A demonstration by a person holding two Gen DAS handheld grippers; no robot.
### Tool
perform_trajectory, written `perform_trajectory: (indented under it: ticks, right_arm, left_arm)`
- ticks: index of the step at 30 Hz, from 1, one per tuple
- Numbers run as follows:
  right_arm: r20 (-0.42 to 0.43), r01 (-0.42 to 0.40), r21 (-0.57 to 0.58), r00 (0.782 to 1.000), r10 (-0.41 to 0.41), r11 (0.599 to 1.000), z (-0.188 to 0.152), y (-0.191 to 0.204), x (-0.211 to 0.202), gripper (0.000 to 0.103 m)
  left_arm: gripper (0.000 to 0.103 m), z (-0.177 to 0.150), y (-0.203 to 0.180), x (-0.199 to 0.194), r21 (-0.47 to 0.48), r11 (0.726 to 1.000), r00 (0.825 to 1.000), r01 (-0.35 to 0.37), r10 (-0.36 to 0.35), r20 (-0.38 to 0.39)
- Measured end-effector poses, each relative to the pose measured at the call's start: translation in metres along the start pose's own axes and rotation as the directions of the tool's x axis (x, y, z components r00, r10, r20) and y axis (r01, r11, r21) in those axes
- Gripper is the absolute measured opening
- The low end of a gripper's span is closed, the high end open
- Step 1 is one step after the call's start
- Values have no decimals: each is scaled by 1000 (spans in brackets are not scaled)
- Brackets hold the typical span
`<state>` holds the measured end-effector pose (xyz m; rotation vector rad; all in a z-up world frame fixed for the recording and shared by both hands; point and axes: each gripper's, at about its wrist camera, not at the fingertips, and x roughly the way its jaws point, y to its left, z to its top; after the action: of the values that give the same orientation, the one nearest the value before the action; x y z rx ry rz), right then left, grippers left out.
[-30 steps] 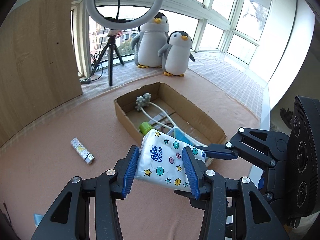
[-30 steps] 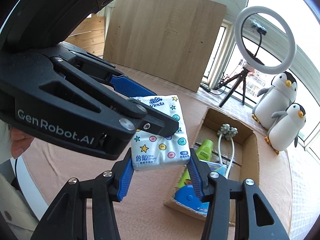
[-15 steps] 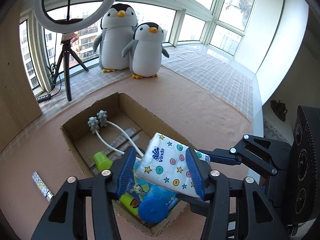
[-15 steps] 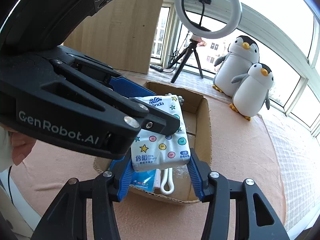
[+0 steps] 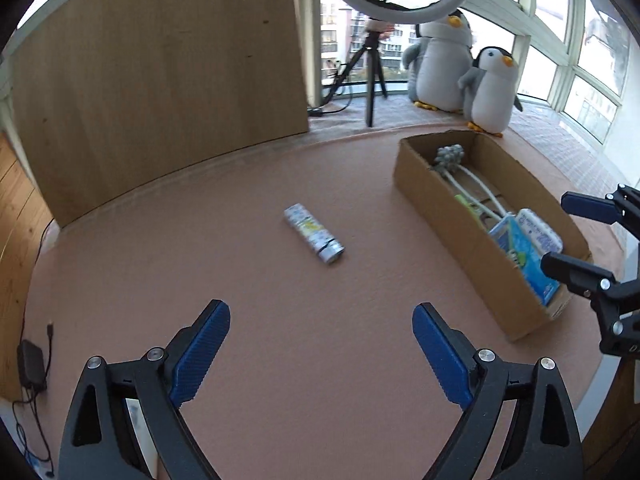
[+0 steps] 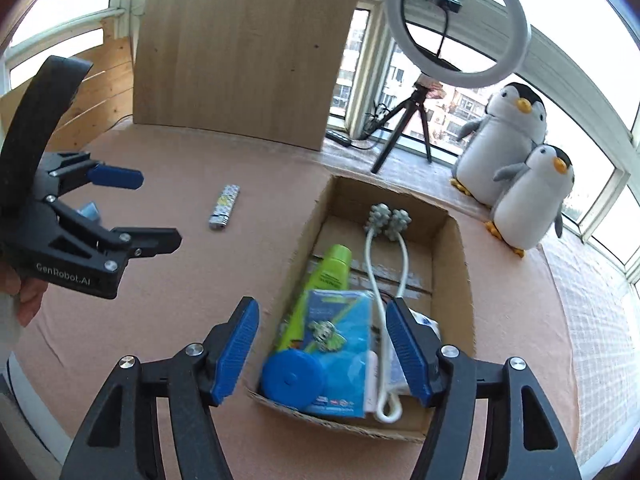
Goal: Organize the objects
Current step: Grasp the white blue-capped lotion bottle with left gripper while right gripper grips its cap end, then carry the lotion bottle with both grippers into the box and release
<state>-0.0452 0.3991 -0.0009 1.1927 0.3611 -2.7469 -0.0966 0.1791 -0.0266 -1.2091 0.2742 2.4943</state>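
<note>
A cardboard box (image 6: pixel 460 248) (image 5: pixel 440 216) on the pink table holds a white massage roller (image 6: pixel 386 220), a green tube (image 6: pixel 332 268), a blue wipes pack (image 6: pixel 336 344) and the star-patterned tissue pack (image 5: pixel 538 232), partly hidden behind my right finger. A small patterned tube (image 5: pixel 314 234) (image 6: pixel 225 205) lies on the table left of the box. My left gripper (image 5: pixel 320 344) is open and empty, facing that tube; it also shows in the right wrist view (image 6: pixel 148 208). My right gripper (image 6: pixel 322 352) is open and empty over the box's near end.
Two plush penguins (image 6: pixel 516 168) and a ring light on a tripod (image 6: pixel 456 24) stand by the windows. A wooden board (image 5: pixel 160 80) leans at the back. A black charger with cable (image 5: pixel 30 364) lies at the table's left edge.
Both grippers let go of the tissue pack, which now lies in the box. Both have opened. The left gripper has swung left, away from the box, towards the patterned tube.
</note>
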Motion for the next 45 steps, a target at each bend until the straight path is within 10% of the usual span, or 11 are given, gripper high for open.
perform_trajectory:
  ticks: [9, 17, 22, 34, 36, 45]
  right_arm:
    - [-58, -246, -25, 968, 245, 969, 43, 109, 46, 73]
    - [-184, -461, 189, 851, 492, 867, 52, 204, 108, 73]
    - [-237, -481, 283, 803, 547, 830, 67, 237, 137, 74]
    - [-309, -465, 211, 803, 510, 860, 97, 282, 170, 73]
    - [-305, -464, 214, 804, 510, 860, 97, 283, 170, 54]
    - [-267, -493, 223, 799, 539, 841, 93, 280, 165, 47]
  left_arm:
    - [97, -114, 147, -44, -189, 947, 965, -261, 259, -35]
    - [90, -163, 161, -36, -162, 968, 981, -190, 193, 0]
    - [57, -166, 155, -17, -188, 978, 996, -91, 86, -32]
    - [49, -154, 147, -8, -214, 973, 996, -92, 93, -6]
    - [49, -154, 144, -7, -208, 973, 995, -101, 102, -6]
    - [48, -151, 137, -14, -231, 967, 994, -109, 112, -2]
